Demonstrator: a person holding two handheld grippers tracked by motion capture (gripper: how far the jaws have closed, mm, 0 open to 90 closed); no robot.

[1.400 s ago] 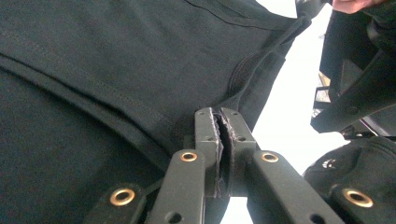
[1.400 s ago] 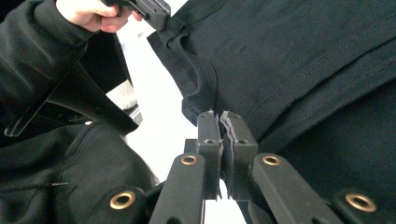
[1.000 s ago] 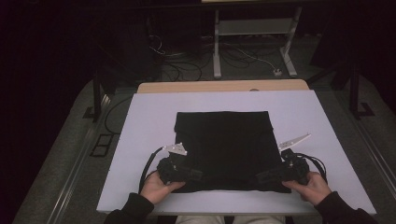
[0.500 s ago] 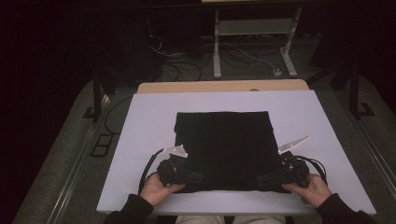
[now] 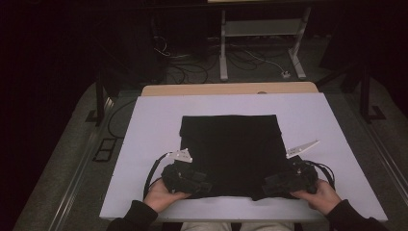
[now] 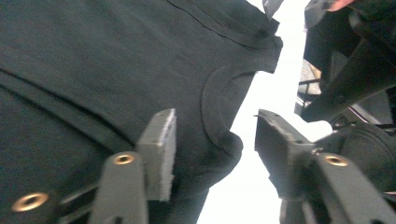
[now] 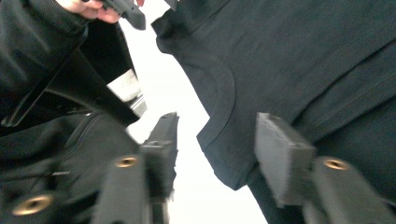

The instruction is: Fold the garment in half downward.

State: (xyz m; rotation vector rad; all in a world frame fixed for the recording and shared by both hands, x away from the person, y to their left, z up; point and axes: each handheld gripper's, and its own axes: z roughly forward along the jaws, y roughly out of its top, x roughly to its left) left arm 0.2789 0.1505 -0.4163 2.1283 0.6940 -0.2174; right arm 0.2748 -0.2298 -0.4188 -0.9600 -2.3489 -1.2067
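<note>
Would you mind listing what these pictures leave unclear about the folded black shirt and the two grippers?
- High view: the black shirt near edge lies under both grippers; folds and seams are too dark to read.
- Left gripper view: the left gripper has just been opening; collar fabric lies between the jaws, and the frame cuts the shirt off.
- Right gripper view: the right gripper likewise; the shirt's underside is hidden.

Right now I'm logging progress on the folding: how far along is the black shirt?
Done: the black T-shirt lies folded into a flat rectangle on the white table. In hand: the left gripper and right gripper have just been opening at the collar corners, pads off the cloth. Left, probably: another fold or moving it aside.
</note>
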